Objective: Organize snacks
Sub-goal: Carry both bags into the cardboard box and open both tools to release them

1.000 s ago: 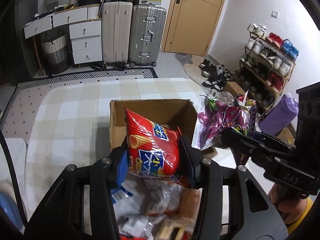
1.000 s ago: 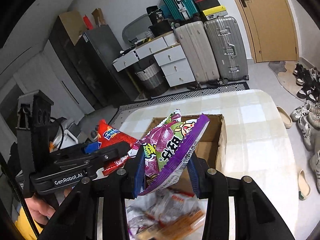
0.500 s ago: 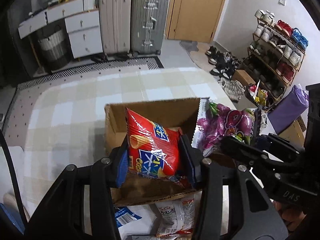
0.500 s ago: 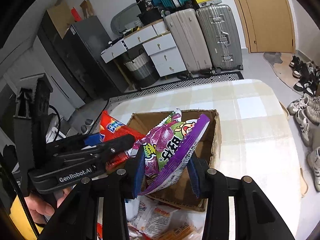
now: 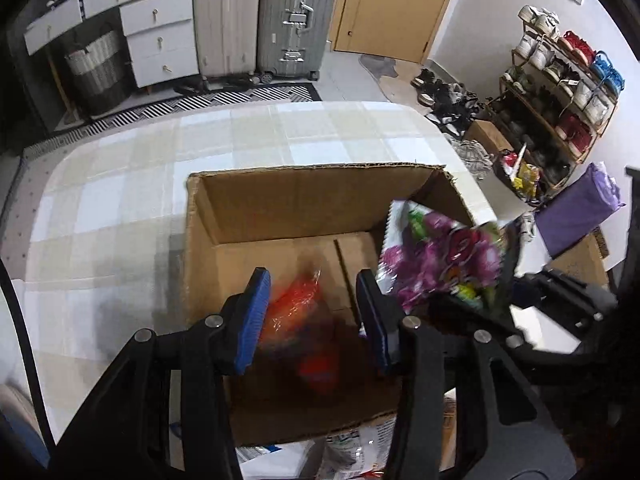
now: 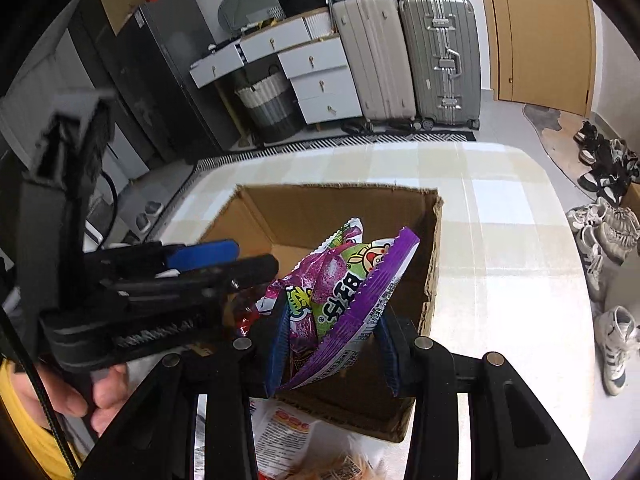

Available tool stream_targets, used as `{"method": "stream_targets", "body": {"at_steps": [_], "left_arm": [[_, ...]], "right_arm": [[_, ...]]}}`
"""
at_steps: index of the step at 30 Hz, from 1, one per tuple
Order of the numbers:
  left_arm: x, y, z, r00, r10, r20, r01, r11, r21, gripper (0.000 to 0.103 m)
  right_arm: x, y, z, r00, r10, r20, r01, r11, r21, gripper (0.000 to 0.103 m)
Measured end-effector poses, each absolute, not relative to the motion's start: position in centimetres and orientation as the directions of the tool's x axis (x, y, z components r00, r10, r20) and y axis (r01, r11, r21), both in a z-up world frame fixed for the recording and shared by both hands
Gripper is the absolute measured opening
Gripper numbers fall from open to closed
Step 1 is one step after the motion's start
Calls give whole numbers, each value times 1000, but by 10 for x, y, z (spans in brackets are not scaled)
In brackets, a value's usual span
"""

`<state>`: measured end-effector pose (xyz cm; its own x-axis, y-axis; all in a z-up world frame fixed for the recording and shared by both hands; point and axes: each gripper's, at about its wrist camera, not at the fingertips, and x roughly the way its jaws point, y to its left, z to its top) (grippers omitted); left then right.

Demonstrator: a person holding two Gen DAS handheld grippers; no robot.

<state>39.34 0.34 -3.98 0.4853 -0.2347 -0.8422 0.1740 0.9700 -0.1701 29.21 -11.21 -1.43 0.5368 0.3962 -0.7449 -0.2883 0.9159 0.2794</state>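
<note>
L gripper (image 5: 316, 312) over the cardboard box (image 5: 280, 208), jaws apart w/ red chip bag (image 5: 304, 308) blurred loose between, prob dropping in. R gripper (image 6: 332, 344) pinching purple snack bag (image 6: 344, 292) above box, ready to release.

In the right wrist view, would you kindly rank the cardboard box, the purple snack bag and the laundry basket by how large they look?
1. Cardboard box, clearly the largest.
2. Purple snack bag, though it sits very near the camera, which inflates it.
3. Laundry basket, smallest as seen, but it stands far back, so its true size is unsure.
</note>
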Motion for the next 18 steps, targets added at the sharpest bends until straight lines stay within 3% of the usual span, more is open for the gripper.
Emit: {"method": "stream_targets", "body": {"at_steps": [18], "left_arm": [[373,2,-41,501,-213,-839,176,974,-142,42]], "right_arm": [[291,-106,-21,523,375,-766,-295,922,249,42]]}}
